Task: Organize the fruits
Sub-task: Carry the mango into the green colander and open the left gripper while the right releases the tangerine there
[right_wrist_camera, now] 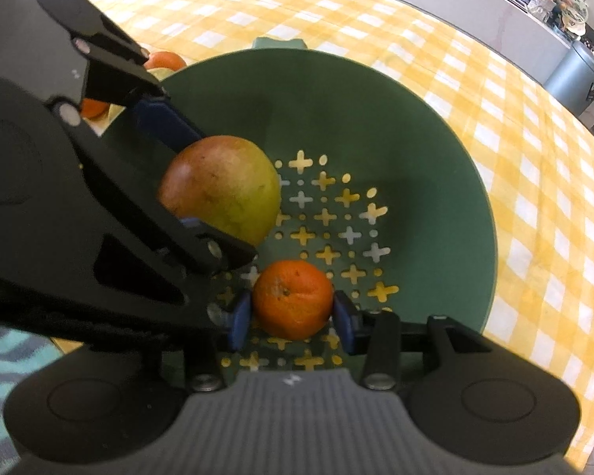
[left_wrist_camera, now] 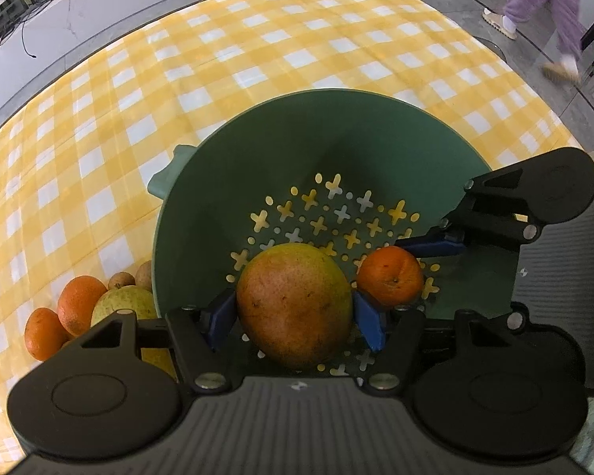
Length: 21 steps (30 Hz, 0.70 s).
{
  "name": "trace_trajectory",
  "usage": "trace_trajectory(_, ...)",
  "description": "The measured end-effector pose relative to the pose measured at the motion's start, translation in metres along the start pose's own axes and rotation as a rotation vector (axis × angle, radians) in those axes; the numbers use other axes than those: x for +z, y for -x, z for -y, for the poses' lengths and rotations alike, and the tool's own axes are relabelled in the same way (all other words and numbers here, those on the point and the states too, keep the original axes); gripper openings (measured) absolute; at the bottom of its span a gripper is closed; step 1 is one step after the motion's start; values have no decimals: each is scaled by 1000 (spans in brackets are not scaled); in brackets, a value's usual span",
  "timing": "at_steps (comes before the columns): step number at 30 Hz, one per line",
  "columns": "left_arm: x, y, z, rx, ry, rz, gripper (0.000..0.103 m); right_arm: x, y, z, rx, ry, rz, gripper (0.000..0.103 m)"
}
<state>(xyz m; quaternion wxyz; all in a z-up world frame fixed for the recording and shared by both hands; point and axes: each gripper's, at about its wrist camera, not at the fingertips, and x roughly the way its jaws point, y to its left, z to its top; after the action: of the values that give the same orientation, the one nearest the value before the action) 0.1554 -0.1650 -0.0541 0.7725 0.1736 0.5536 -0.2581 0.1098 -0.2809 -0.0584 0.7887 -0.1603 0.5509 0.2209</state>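
Inside a green perforated colander [left_wrist_camera: 257,150] on a yellow checked tabletop [left_wrist_camera: 257,39], the left tool [left_wrist_camera: 295,320] grasps a large mango [left_wrist_camera: 293,304] between its blue pads; just beside it, the right tool [right_wrist_camera: 293,316] is clenched on a small orange [right_wrist_camera: 293,297], both fruits low over the colander's floor

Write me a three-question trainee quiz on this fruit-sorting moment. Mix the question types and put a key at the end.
1. True or false: the left gripper has its blue pads on either side of the mango.
2. What sits between the right gripper pads? A) a pear B) the small orange C) nothing
3. Fill in: both fruits are inside the green ____, over its perforated bottom.

Key: 1 true; 2 B; 3 colander. More fruit waits on the checked cloth outside it.
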Motion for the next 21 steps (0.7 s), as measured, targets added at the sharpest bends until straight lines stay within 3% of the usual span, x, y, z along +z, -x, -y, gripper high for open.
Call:
trace_trajectory(14, -1, 3, -1, 16, 31, 4, 73, -1, 6, -3, -23, 9, 0, 46)
trace_trajectory(18, -3, 15, 0, 9, 49, 46, 72, -1, 18, -2, -54, -14, 26, 63)
trace_trajectory(21, -3, 26, -1, -14, 57, 67, 73, 0, 29, 3, -18, -59, 47, 72)
